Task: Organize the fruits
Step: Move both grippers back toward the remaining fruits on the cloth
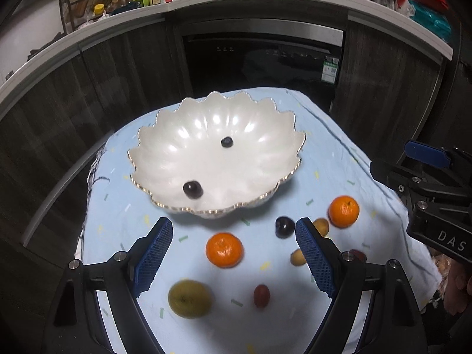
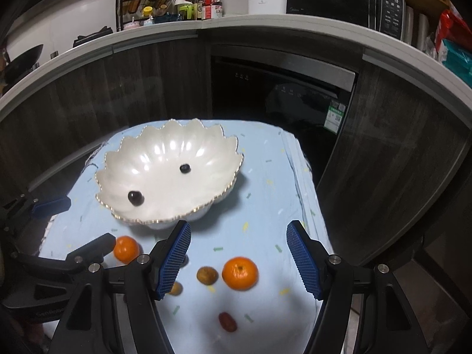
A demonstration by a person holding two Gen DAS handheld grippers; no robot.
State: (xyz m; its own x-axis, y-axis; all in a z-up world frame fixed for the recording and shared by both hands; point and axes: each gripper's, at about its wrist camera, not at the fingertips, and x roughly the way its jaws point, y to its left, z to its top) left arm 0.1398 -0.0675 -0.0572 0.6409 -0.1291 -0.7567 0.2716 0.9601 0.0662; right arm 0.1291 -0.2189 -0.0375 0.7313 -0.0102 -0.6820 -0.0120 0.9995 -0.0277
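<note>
Left wrist view: the left claw [image 1: 233, 261] is spread wide and holds nothing, hovering over a blurred orange mandarin [image 1: 224, 250] on the pale blue cloth-covered tabletop [image 1: 339, 153]. Its right finger partly hides two small yellowish fruits [image 1: 298, 257]. A dark plum [image 1: 284, 226], a yellow-green apple [image 1: 189, 298] and a small red fruit [image 1: 261, 295] lie near, all soft-edged. Beyond stands the white scalloped bowl [image 1: 165, 159] with two dark round fruits [image 1: 192, 189] inside. Right wrist view: the right claw [image 2: 238, 261] is also spread, empty, above a second orange mandarin [image 2: 239, 273]; its left finger covers part of one yellowish fruit.
</note>
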